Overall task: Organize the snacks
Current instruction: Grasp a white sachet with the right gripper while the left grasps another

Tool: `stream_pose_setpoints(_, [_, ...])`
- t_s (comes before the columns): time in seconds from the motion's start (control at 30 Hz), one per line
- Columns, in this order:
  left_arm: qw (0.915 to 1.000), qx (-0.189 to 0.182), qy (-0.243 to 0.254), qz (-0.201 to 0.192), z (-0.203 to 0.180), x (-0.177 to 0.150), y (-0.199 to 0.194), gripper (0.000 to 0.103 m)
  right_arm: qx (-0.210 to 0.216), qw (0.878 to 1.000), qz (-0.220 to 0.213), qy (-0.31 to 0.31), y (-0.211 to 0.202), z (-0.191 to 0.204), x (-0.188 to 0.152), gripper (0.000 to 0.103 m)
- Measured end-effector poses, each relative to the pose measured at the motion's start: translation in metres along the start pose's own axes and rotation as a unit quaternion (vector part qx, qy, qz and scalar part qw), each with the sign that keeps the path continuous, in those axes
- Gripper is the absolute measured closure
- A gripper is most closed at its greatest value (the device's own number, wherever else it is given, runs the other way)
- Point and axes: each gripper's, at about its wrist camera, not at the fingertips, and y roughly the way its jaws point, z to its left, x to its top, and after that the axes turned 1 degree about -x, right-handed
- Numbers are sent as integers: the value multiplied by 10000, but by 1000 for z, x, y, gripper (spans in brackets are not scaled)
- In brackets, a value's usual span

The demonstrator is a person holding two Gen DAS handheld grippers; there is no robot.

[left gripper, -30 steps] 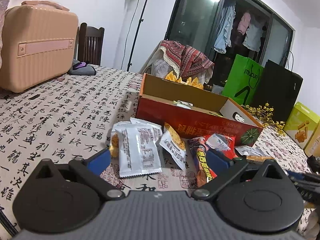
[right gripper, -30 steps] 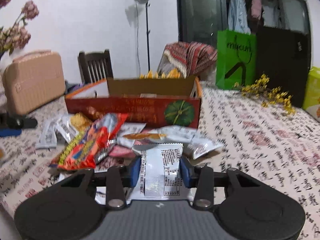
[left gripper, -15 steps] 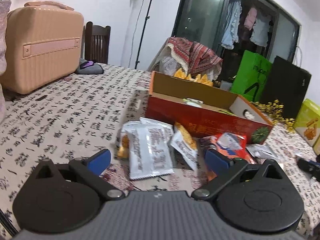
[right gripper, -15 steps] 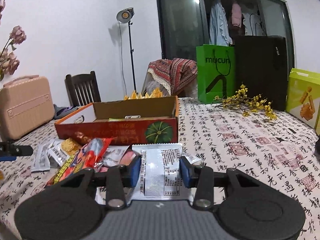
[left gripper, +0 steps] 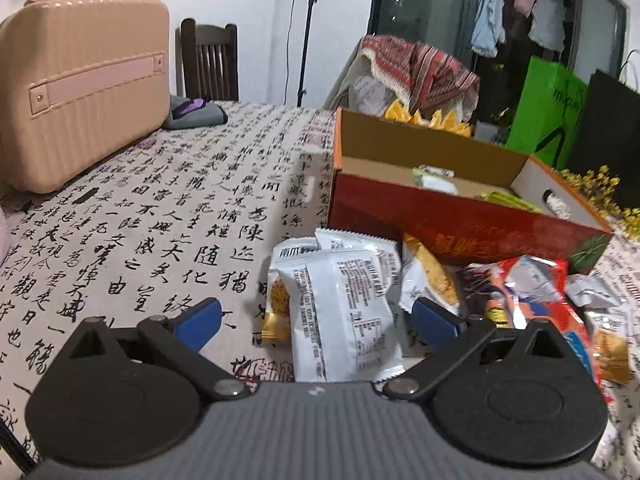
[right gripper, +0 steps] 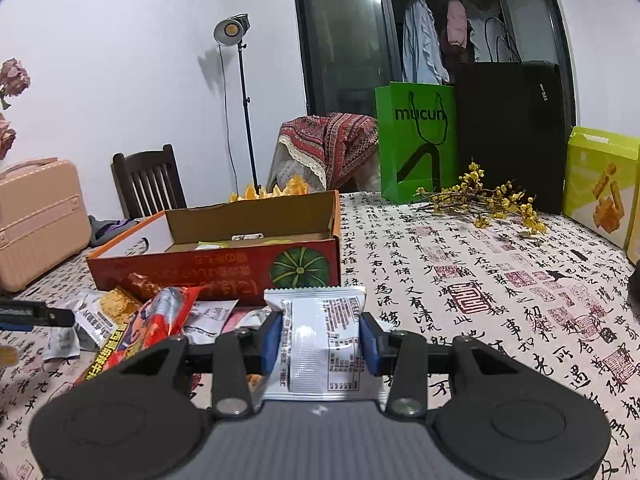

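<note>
My right gripper (right gripper: 320, 338) is shut on a white snack packet (right gripper: 320, 340) and holds it above the table, in front of the red cardboard box (right gripper: 224, 268). My left gripper (left gripper: 316, 320) is open just above the table, its blue pads either side of a white snack packet (left gripper: 344, 312) that lies in a pile of packets. A red-orange chip bag (left gripper: 536, 296) lies at the pile's right and also shows in the right wrist view (right gripper: 148, 328). The box (left gripper: 448, 220) holds a few packets.
A pink suitcase (left gripper: 80, 80) stands at the table's left. A green bag (right gripper: 416, 140), a black bag (right gripper: 512, 132), a yellow-green box (right gripper: 600, 188) and yellow flower sprigs (right gripper: 488, 204) stand at the far right. A chair (left gripper: 208, 60) is behind the table.
My right gripper has lifted its white packet up off the pile. My left gripper has moved in closer over the white packets, still open.
</note>
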Motion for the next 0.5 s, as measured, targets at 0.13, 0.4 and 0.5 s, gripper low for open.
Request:
stream_pose_setpoints(0.13, [9999, 116, -11, 74, -1, -1, 9, 0, -22, 10000, 31, 16, 3, 1, 0, 63])
stream_pose_setpoints(0.4, [10000, -11, -48, -27, 0, 2, 8, 20, 13, 10000, 96, 9, 9, 4, 0, 63])
stream_pose_setpoints(0.5, [9998, -183, -92, -66, 1, 1, 4, 36, 19, 9999, 113, 18, 9, 5, -1, 63])
